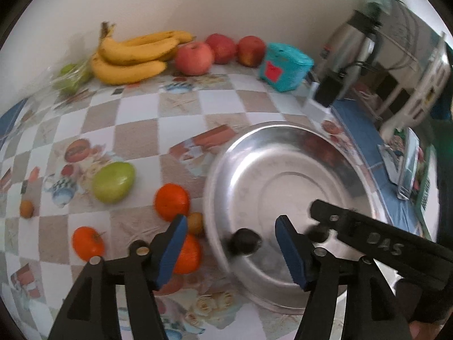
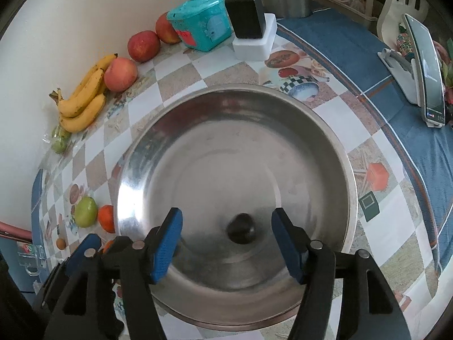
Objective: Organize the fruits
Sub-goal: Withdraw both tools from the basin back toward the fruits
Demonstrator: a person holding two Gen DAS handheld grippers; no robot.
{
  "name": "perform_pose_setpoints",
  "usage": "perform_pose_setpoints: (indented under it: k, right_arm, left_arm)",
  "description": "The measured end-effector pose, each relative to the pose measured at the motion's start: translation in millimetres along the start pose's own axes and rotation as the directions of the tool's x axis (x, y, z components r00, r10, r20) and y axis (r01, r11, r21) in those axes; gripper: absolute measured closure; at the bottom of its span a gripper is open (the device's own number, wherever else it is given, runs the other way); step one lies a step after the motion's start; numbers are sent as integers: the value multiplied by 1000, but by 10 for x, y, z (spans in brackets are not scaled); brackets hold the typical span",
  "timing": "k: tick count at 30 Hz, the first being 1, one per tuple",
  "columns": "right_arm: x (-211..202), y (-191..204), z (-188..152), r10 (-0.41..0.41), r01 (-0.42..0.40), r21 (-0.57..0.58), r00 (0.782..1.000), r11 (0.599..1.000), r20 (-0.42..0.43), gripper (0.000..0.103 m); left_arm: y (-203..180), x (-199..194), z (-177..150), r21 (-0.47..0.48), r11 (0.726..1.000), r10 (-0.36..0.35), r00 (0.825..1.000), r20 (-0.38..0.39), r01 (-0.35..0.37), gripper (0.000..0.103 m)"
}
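A large steel bowl (image 2: 283,119) stands on the checked tablecloth; it also shows in the left wrist view (image 1: 283,170). A small dark round fruit (image 2: 241,228) lies in it near the front, seen blurred in the left wrist view (image 1: 245,241). My right gripper (image 2: 226,243) is open above the bowl, the dark fruit between its fingers but untouched. My left gripper (image 1: 230,250) is open over the bowl's left rim. Oranges (image 1: 171,201) (image 1: 87,243) (image 1: 187,253), a green mango (image 1: 113,182), bananas (image 1: 133,56) and red apples (image 1: 194,58) lie on the table.
A teal box (image 1: 286,66), a black adapter on a white block (image 2: 253,28) and a steel kettle (image 1: 354,45) stand at the back. A phone on a stand (image 2: 427,70) is at the right. Small brown fruits (image 1: 26,209) (image 1: 196,222) and bagged green fruit (image 1: 70,76) lie left.
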State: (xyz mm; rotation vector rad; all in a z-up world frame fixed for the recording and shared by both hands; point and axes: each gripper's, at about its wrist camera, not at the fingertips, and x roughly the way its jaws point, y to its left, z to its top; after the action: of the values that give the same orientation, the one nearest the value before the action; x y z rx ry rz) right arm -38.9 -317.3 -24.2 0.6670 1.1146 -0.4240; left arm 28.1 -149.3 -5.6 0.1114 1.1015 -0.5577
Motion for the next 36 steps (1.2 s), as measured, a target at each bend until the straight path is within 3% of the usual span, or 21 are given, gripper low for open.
perform_pose_setpoints:
  k: [11,16,21,24,25,28,36]
  right_arm:
    - [-23,28,-4,-7,7,-28,1000,1000,11,32]
    - [-17,86,-19,-9,9,-52,1000,999,5,32]
    - [-16,219,-49,-3,2,-106,1000,994,-3,32]
    - [-20,310,-80,-4,4,-141,1000,990,-2,32]
    - [-22,343,-93,0,0,-154,1000,988,-1,29]
    - [-31,404,-125,21,-20,-172,1000,985,9,11]
    - [-43,558,-185,68,-62,-213,998,975,20,6]
  left_arm:
    - [435,-138,56,-172,982,78,997,-10,-78,30]
    - [760,-197,40,-267,948,167,985,-52,-175,29]
    - [1067,-236,-34,-326,901,264,958,-108,-285,28]
    - [1229,-276,-79,-362,876,291,948,-128,-318,8]
    - [1257,-294,-98,-369,872,294,947,-129,-321,2]
    - [1362,-334,-130,-403,857,293,947,-129,-320,0]
    - [1533,-436,-164,-435,826,341,932,-119,-358,0]
